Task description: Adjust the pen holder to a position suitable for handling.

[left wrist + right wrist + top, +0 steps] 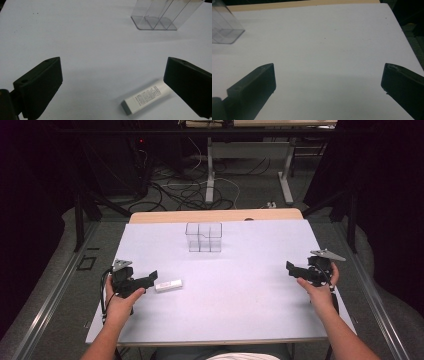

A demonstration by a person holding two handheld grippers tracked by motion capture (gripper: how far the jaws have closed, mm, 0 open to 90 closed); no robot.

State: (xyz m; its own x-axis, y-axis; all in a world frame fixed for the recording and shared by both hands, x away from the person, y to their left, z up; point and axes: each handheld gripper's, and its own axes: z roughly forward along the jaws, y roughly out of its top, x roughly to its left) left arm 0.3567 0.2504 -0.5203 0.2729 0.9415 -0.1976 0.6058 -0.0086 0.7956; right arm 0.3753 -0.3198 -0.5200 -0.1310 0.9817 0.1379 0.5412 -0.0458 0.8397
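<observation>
A small white eraser in a printed sleeve (168, 285) lies flat on the white table (235, 300), left of centre. My left gripper (149, 279) rests just left of it with its jaws wide open. In the left gripper view the eraser (146, 96) lies close to the right jaw, touching neither pad. A clear plastic organiser with several compartments (204, 237) stands upright near the table's far edge; its base (155, 23) shows ahead of the left gripper. My right gripper (295, 269) is held at the table's right side, open, with bare tabletop between its jaws (327, 82).
The organiser's corner (224, 30) shows at the far left of the right gripper view. The table's right edge (330, 265) runs close beside the right hand. Beyond the far wooden edge (215, 215) the floor carries cables and desk legs.
</observation>
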